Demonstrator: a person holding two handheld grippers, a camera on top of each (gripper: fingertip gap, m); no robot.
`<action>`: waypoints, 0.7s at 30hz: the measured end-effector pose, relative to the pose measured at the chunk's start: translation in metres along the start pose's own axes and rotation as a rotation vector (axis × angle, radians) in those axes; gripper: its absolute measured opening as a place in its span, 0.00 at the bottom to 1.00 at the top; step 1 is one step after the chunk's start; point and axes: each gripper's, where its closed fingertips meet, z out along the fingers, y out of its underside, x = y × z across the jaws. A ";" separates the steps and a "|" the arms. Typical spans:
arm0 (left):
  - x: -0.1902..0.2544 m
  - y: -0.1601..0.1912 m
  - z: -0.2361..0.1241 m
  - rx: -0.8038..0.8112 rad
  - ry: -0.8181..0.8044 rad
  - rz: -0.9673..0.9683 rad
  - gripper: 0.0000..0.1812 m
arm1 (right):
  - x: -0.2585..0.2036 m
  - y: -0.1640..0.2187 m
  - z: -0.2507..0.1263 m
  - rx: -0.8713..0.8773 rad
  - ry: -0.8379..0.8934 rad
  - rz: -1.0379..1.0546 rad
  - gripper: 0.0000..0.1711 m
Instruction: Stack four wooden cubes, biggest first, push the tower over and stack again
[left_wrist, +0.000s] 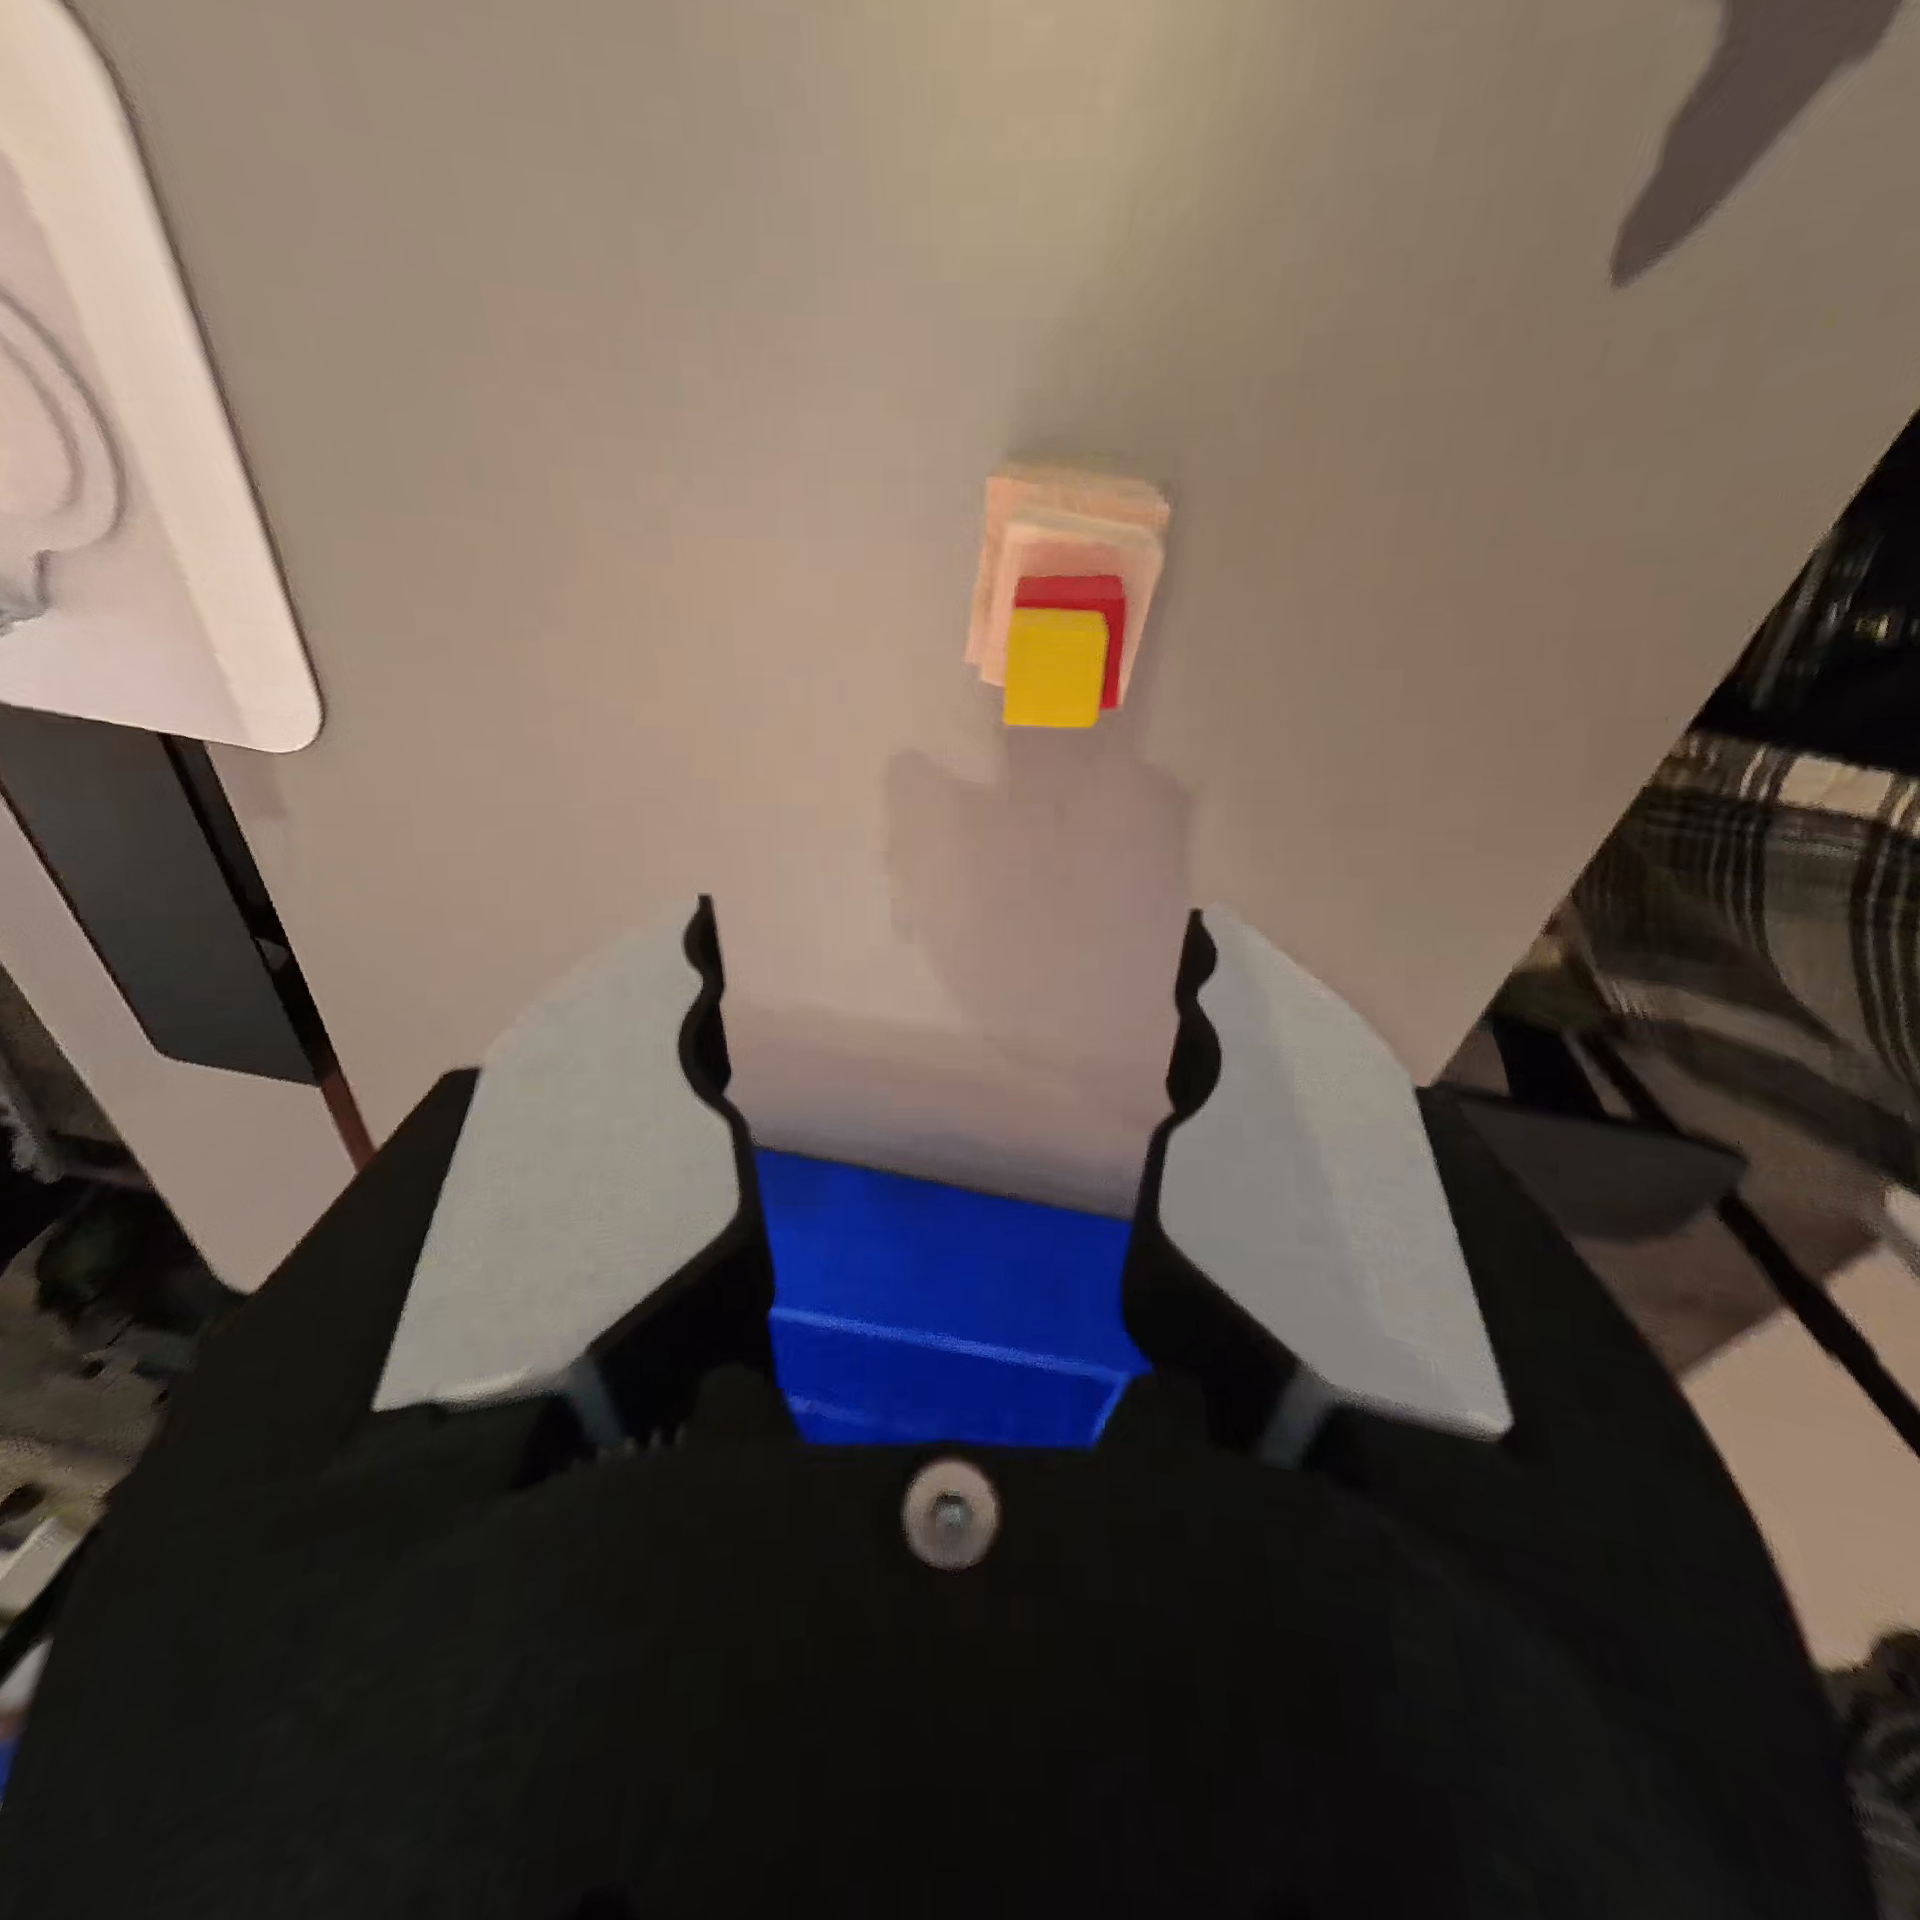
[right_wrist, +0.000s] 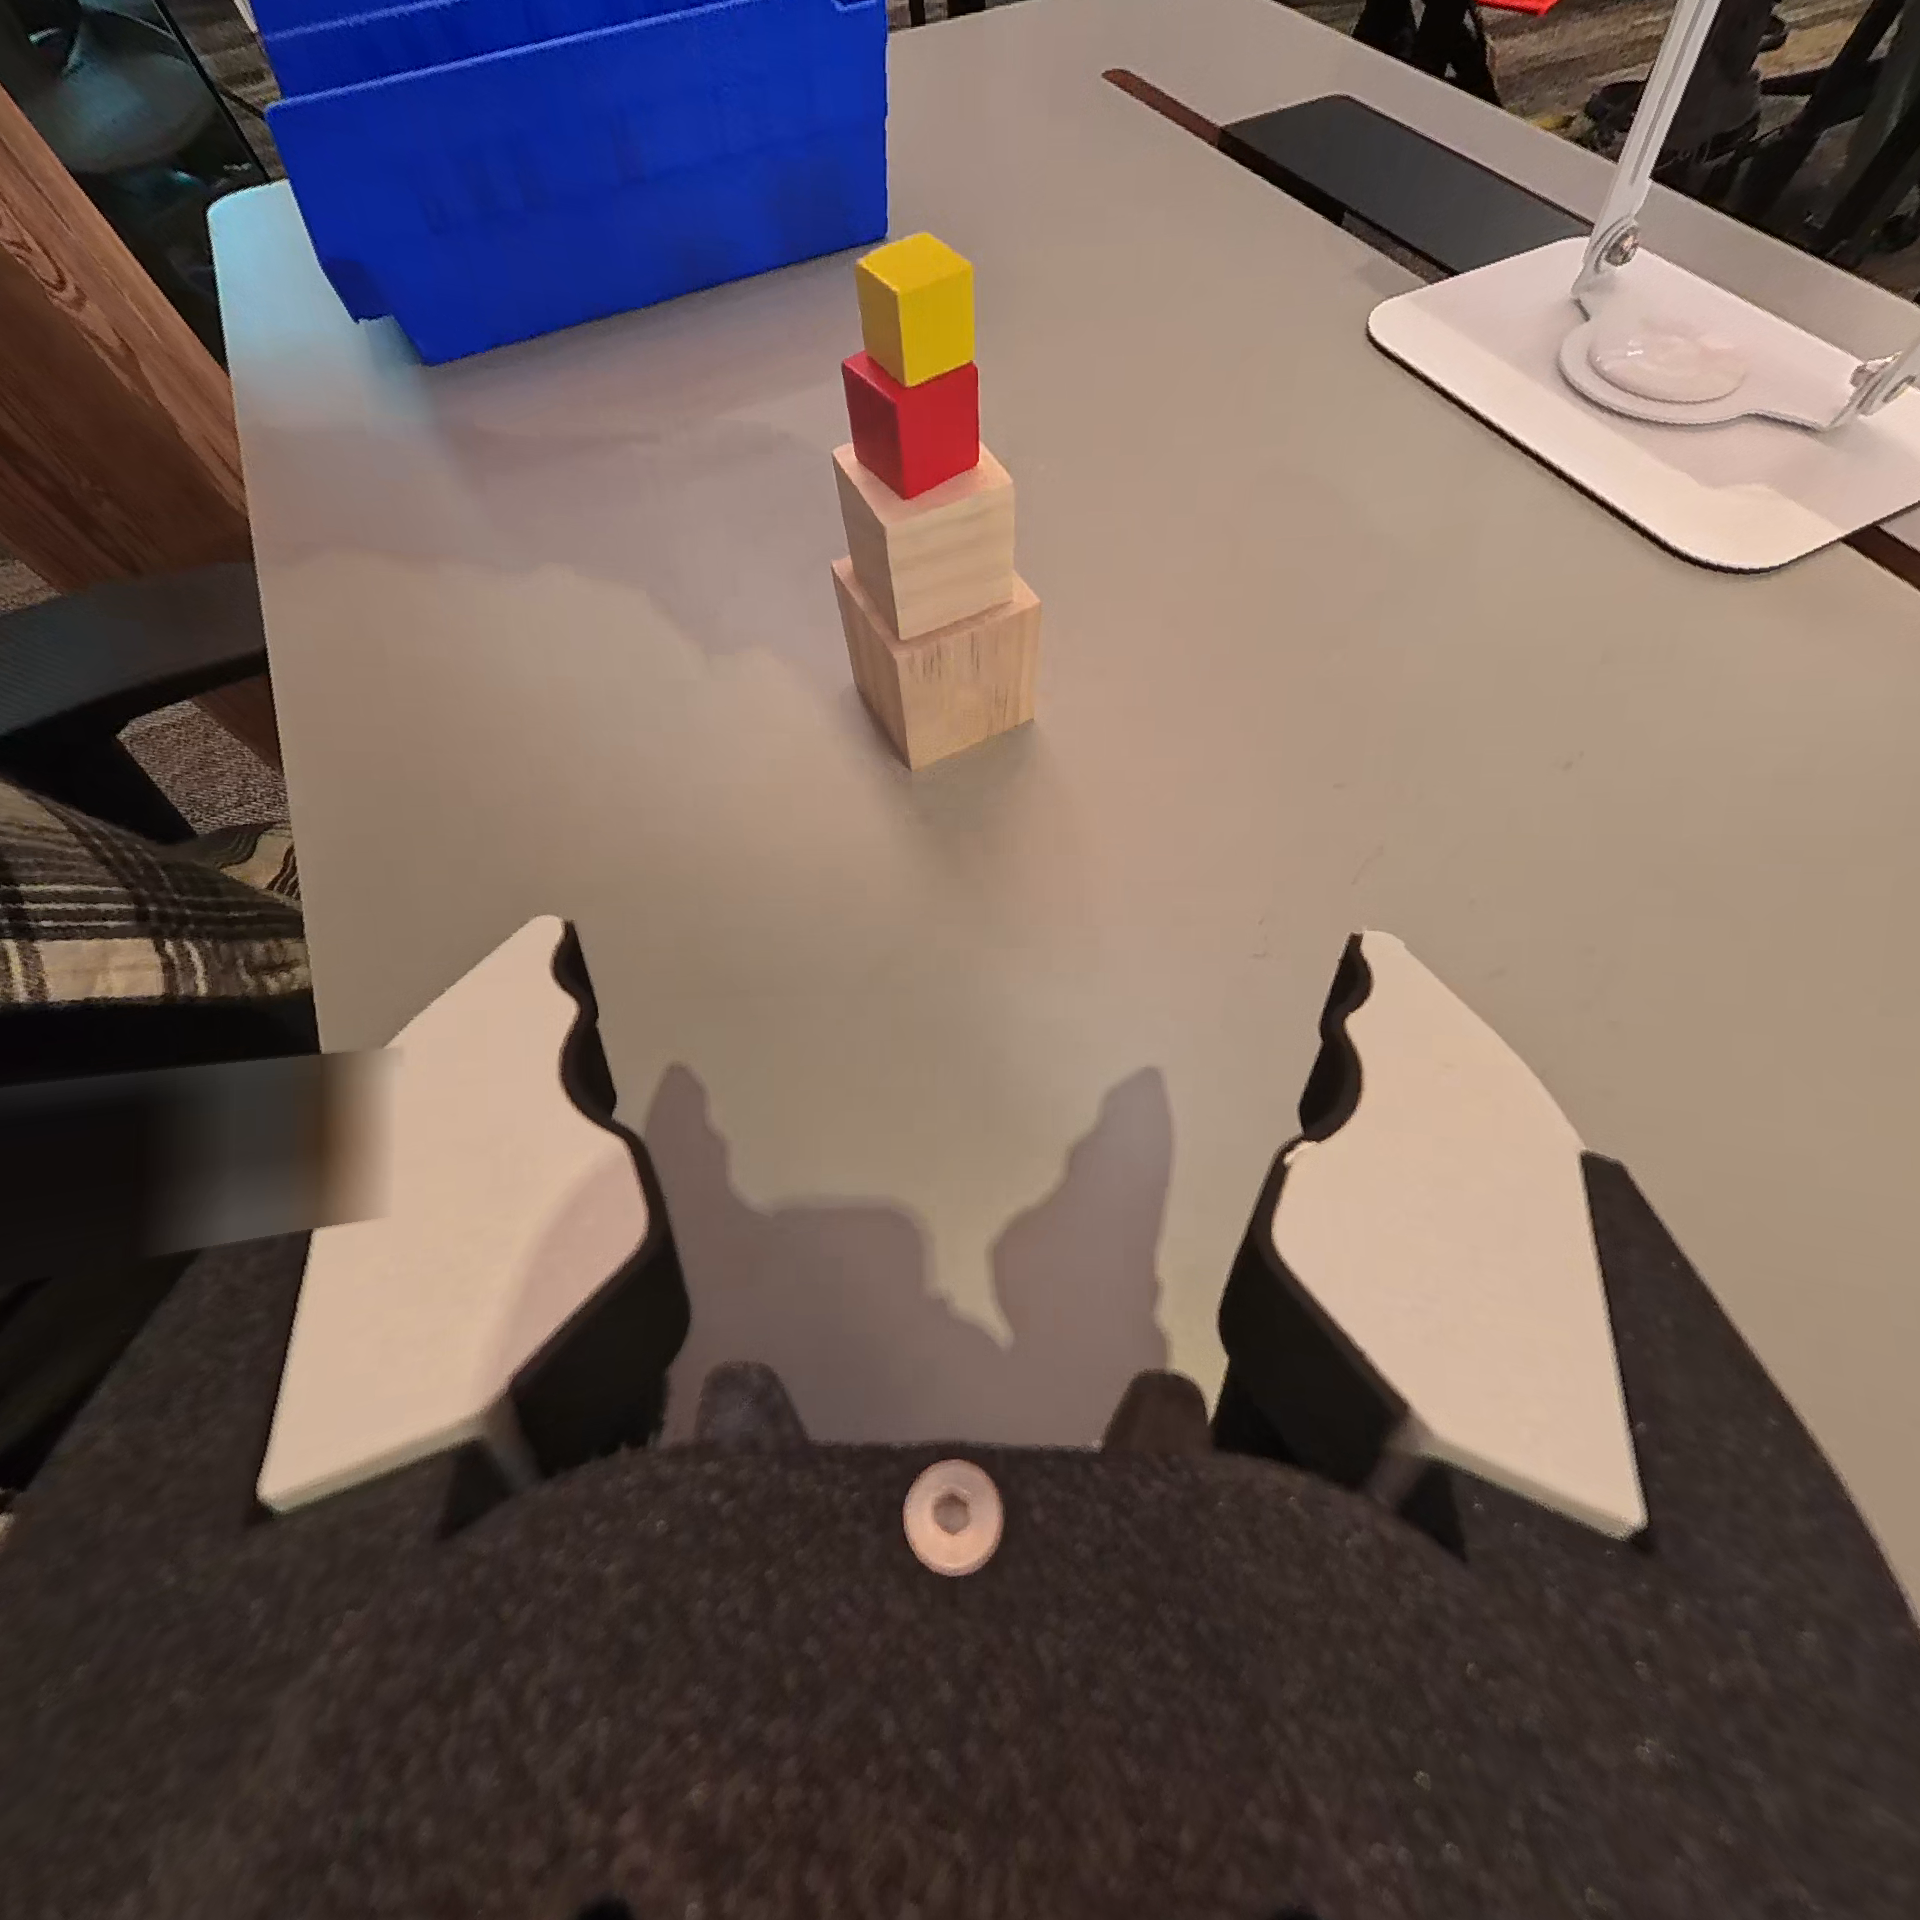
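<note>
Left gripper (left_wrist: 948, 935) and right gripper (right_wrist: 961, 951) hover, jaws apart, empty.

four cubes standing as one tower on the grey table, out in the open middle of it. at the bottom, the biggest bare wooden cube (right_wrist: 948, 681), pale grain showing, one corner turned toward the right wrist camera. on it sits a slightly smaller bare wooden cube (right_wrist: 925, 540), shifted a little to the left so a strip of the base top shows. then the red cube (right_wrist: 912, 424), glossy, sitting square enough, and on top the yellow cube (right_wrist: 916, 308), smallest of the lot. seen from above in the left wrist view, the yellow top (left_wrist: 1051, 666) overlaps the red (left_wrist: 1070, 594), the wood ringed round them. the tower is upright.
</note>
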 end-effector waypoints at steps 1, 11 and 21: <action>-0.004 0.004 -0.001 0.067 -0.016 -0.027 0.48 | 0.000 0.000 0.000 -0.002 0.002 0.000 0.76; 0.007 0.046 0.032 0.838 -0.180 -0.361 0.60 | 0.006 0.014 0.015 -0.100 0.061 0.041 0.76; 0.036 0.106 0.045 1.301 -0.270 -0.702 0.61 | 0.023 0.017 0.032 -0.238 0.213 0.246 0.72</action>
